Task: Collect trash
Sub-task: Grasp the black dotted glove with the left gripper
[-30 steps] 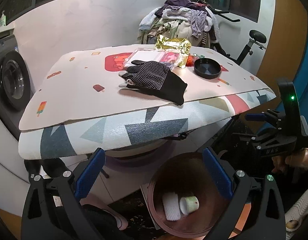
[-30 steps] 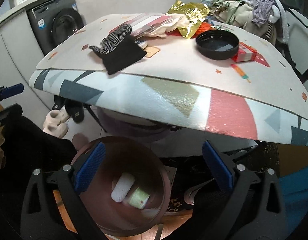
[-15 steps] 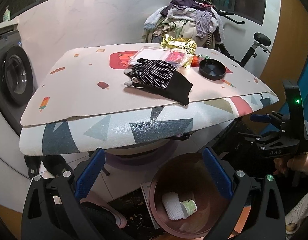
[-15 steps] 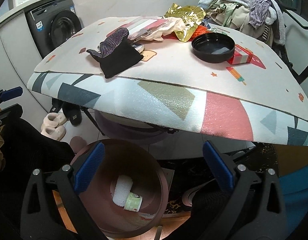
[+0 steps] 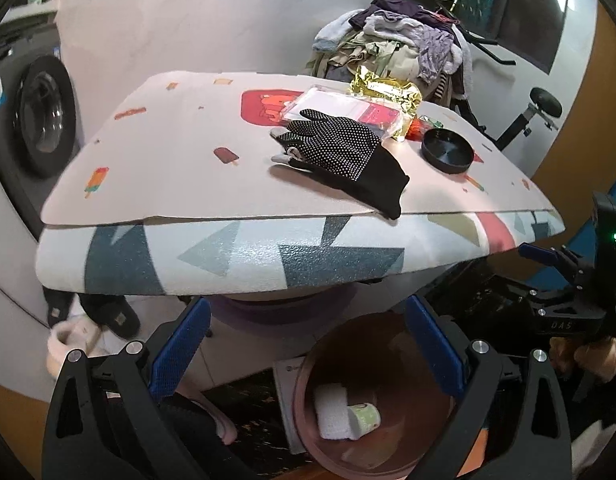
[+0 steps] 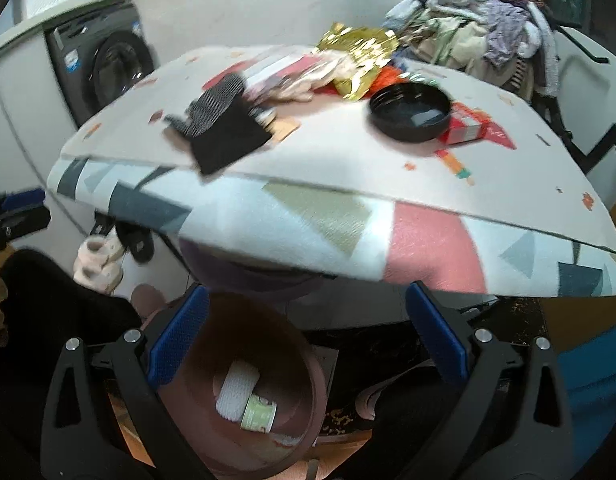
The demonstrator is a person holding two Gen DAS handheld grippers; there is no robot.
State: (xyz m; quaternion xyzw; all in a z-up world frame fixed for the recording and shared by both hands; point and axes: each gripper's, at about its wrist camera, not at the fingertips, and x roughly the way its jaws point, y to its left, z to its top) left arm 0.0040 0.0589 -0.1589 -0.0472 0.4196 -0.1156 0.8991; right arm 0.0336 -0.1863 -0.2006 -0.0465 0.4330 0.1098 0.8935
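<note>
Right wrist view is smeared with motion blur, so the black dotted glove (image 6: 224,128) and the stuff under the gold foil wrapper (image 6: 357,56) can't really be made out. The table (image 6: 347,220) hides the far rim of the brown trash bin (image 6: 304,384). In the left wrist view the paper cup (image 5: 363,418) print is too small to read, and the right gripper (image 5: 563,280) is cut off at the frame edge, can't tell how its jaws stand.

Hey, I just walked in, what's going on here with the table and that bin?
A person is clearing trash with a gripper in each hand. Both the left gripper and right gripper are open and empty above the brown bin, which holds a paper cup. Gold foil wrapper and black lid are on the table.
</note>
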